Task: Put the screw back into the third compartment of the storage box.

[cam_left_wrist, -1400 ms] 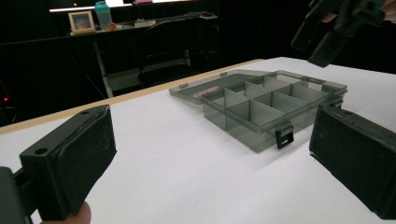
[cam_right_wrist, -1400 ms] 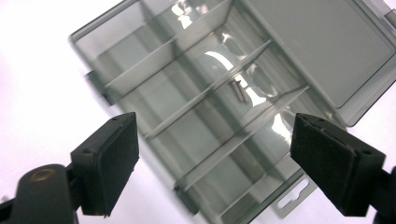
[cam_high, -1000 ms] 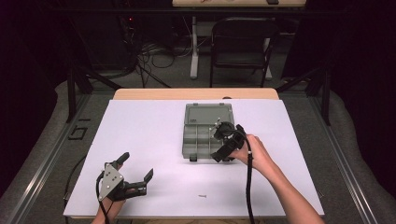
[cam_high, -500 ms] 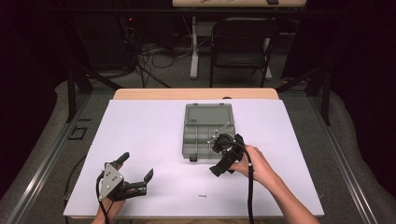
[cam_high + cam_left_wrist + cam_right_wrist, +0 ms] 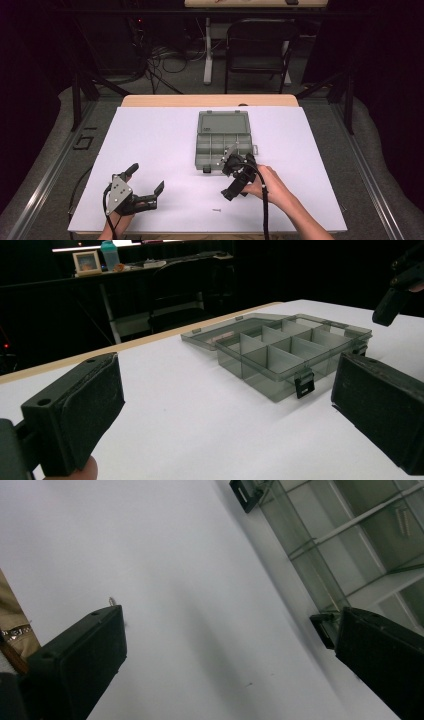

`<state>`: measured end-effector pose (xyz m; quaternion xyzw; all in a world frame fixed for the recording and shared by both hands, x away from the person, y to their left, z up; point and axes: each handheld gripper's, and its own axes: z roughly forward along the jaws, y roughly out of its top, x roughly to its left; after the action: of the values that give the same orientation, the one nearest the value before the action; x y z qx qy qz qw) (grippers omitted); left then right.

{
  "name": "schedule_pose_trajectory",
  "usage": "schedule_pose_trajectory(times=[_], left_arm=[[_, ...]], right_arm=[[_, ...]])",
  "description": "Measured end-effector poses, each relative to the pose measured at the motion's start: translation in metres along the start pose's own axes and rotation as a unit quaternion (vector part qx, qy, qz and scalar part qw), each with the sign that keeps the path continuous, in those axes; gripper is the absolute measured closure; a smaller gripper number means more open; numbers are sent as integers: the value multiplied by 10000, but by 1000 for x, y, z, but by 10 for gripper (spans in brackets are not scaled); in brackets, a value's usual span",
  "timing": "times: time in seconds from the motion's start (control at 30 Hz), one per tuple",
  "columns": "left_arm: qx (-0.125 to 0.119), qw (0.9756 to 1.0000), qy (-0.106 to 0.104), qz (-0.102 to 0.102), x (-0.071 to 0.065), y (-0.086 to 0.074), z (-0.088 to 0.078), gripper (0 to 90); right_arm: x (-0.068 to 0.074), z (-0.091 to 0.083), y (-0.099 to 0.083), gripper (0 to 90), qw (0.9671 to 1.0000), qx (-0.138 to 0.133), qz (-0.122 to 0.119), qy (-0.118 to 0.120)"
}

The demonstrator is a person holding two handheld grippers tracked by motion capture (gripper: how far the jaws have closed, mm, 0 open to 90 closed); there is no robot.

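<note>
An open grey see-through compartment box (image 5: 223, 142) lies mid-table with its lid folded back. In the right gripper view, two small screws (image 5: 402, 520) lie in one compartment of the box (image 5: 320, 555). Another small screw (image 5: 216, 210) lies loose on the white sheet near the front edge. My right gripper (image 5: 229, 179) hovers just in front of the box. It is open, its jaws have just widened, and nothing is between them; the loose screw (image 5: 112, 601) shows by one jaw. My left gripper (image 5: 146, 179) rests open at the front left, pointing at the box (image 5: 280, 347).
White sheet (image 5: 150, 140) covers the table, with a wooden edge (image 5: 210, 100) at the back. A black chair (image 5: 260, 45) and cables stand beyond it. The right gripper (image 5: 400, 295) shows at the upper right of the left gripper view.
My right gripper has drawn back from over the box toward the front of the table and sunk lower. The left gripper has stayed put.
</note>
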<state>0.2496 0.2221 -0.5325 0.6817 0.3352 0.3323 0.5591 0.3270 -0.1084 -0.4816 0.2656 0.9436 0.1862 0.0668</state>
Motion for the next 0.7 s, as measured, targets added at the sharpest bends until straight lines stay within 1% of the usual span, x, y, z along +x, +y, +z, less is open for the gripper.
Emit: schedule_pose_trajectory(times=[0.1,0.13,0.17,0.3,0.43,0.5,0.7], left_arm=[[4,10000,-8,19,0,0,0,1],[6,10000,-8,21,0,0,0,1],[8,10000,-7,24,0,0,0,1],[3,10000,-8,-3,0,0,0,1],[0,10000,-5,-1,0,0,0,0],[6,10000,-11,22,0,0,0,0],[6,10000,-14,2,0,0,0,1]], right_arm=[[4,5,0,0,10000,25,-65,41],[6,8,-1,0,10000,-6,-67,47],[7,9,0,0,9999,59,-106,96],[12,16,0,0,9997,105,-200,126],[18,22,0,0,9994,179,-233,176],[21,24,0,0,9992,163,-317,205],[29,34,1,0,9977,368,-533,217]])
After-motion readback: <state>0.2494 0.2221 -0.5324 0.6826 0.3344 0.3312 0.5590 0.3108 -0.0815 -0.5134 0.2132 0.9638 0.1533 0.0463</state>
